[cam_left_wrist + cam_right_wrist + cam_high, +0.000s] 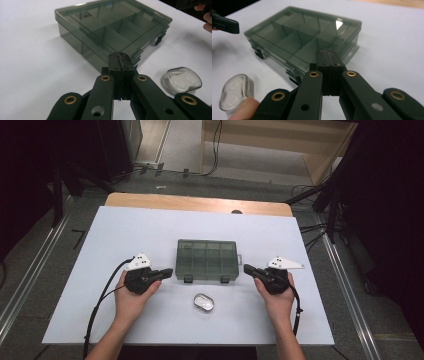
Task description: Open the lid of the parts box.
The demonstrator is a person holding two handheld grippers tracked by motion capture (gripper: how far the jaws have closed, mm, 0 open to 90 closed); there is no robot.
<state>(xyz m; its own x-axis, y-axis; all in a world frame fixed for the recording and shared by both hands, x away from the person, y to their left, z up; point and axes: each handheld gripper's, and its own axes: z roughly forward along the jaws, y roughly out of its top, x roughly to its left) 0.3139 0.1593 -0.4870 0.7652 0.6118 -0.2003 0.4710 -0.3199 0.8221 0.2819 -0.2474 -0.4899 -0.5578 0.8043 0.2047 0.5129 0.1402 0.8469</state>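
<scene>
A smoke-tinted compartment box (207, 259), lid closed, is set at the middle of the white table (150, 225). The left hand-held gripper (168, 271) is held just beside the box's left near corner and the right hand-held gripper (247, 268) just beside its right near corner; contact cannot be made out. On both, the jaws are seen pressed together with nothing between them. A small clear oval case (203, 302), possibly holding something pale, is placed nearer the person, between the two hands.
</scene>
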